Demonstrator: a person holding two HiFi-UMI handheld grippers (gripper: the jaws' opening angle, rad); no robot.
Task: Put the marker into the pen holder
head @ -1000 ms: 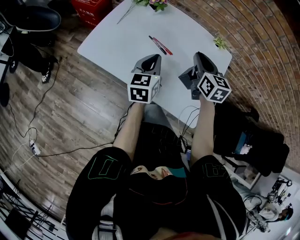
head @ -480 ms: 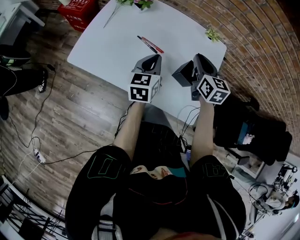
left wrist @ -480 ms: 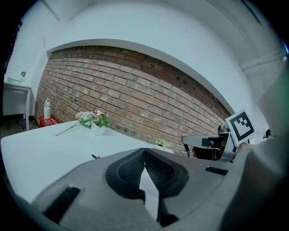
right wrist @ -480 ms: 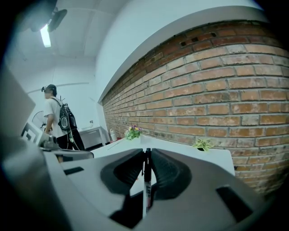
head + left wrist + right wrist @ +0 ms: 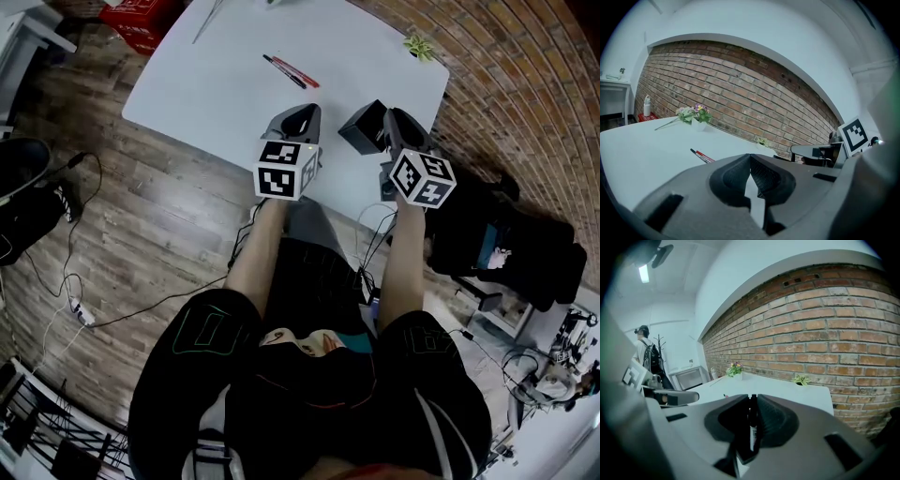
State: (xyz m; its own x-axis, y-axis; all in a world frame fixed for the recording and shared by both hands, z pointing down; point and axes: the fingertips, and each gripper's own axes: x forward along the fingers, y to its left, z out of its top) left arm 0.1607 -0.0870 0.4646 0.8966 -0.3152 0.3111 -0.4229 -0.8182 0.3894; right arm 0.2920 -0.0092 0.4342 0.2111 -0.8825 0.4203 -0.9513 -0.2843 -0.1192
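The right hand-held gripper (image 5: 752,399) is clamped on a marker (image 5: 750,430). The left hand-held gripper (image 5: 750,158) is closed and empty. The holder (image 5: 362,129) stands on the bench (image 5: 216,84) between them.

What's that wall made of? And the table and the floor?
The wall looks like brick: rough reddish-brown blocks with pale mortar lines between them. The table has a smooth, plain white top, maybe painted or laminated board; the look leaves that open. The floor shows brown planks with grain, so wood or a wood-look laminate.
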